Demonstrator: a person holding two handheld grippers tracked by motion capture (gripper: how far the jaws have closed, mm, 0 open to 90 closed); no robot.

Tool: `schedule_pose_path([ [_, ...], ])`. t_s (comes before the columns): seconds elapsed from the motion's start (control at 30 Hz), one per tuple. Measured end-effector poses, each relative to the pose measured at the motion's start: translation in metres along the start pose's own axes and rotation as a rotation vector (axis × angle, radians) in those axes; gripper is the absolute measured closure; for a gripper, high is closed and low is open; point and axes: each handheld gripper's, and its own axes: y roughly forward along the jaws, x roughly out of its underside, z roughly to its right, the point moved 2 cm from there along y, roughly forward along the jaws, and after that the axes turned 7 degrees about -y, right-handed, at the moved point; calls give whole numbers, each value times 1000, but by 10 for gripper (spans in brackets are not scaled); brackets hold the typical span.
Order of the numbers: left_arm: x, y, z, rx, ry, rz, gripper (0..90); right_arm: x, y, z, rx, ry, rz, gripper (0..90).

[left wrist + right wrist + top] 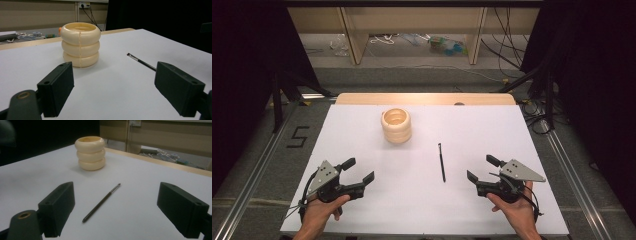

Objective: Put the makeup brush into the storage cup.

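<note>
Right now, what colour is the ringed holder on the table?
Cream, almost ivory; the ringed holder shows best in the left gripper view.

Lighting's pretty uneven here. The white table (492, 125) is the one bright spot in the high view, with everything around it falling off to near black. Both gripper views are dimmer and a bit soft. Beyond the left gripper's fingers (56, 92) the cream holder (80, 45) throws a faint soft shadow; the fingers themselves are slightly out of focus. No harsh glare anywhere.
</note>
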Motion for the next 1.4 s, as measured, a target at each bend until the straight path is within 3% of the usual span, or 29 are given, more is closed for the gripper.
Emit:
schedule_pose_path([
  [0.13,0,0,0,4,4,0,156,0,1,0,3,3,9,158],
  [0.17,0,0,0,6,4,1,156,0,0,0,5,-1,-12,158],
  [0.53,0,1,1,14,6,3,156,1,2,0,-13,3,-42,159],
  [0.67,0,1,1,8,2,-3,156,2,5,3,-44,16,-48,162],
  [0.87,1,1,1,8,4,-7,156,1,10,3,-53,17,-69,161],
  [0.93,1,1,0,5,3,-8,156,-2,14,0,-87,35,-94,161],
  [1.27,1,2,0,7,-4,-7,156,-24,35,4,-104,-51,-185,175],
  [1.4,1,2,-1,7,-6,-11,156,-29,44,4,-112,-51,-232,175],
])
